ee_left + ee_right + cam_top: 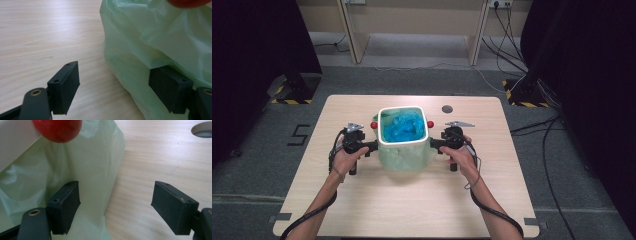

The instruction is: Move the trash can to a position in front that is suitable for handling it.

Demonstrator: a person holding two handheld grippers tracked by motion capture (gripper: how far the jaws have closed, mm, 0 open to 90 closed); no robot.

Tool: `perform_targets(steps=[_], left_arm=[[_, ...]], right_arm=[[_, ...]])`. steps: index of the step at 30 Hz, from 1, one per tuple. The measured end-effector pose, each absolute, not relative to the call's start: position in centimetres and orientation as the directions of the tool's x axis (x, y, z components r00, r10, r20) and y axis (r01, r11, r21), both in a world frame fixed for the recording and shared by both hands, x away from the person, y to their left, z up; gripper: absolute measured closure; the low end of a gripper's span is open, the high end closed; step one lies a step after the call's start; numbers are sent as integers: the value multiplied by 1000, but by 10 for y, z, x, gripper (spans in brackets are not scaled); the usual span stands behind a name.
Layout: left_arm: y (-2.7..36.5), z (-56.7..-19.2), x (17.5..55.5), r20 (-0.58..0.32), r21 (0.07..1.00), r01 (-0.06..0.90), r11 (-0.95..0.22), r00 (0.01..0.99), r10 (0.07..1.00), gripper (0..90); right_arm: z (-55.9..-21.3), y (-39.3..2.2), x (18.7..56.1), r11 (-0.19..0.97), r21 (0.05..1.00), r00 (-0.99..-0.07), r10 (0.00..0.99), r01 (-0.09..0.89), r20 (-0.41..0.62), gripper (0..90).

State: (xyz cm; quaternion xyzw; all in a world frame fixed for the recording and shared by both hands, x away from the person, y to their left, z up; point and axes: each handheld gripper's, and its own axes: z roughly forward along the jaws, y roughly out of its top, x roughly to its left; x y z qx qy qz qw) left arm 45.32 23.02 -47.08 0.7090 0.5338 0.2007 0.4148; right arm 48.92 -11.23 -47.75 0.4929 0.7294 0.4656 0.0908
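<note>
I see a white bin (402, 142) lined with a pale green bag (155, 45) standing near the middle of the wooden table (412, 200); crumpled blue stuff (402, 126) lies inside it; a red knob (57, 128) sticks out on each side of the rim. My left gripper (113, 87) sits at the bin's left flank, jaws wide, one against the bag; my right gripper (115, 207) mirrors it on the right, jaws wide, gripping nothing.

One white bin (402, 141) on one wooden table (362, 200), one pale green bag (407, 159) over the bin, two red knobs (374, 124) at the bin's rim, two grippers (371, 148) flanking the bin, one round hole (447, 109) beyond the bin
</note>
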Motion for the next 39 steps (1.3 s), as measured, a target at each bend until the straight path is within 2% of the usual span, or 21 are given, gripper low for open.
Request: perform_targets(steps=[16,39], left_arm=[[194,-468,418,-141,806,573,-150,431,891,239],[175,-466,390,-99,815,544,-201,472,876,245]], right_arm=[[-478,-155,440,52,769,-477,810,637,340,228],[-479,-175,399,22,765,-454,816,644,359,250]])
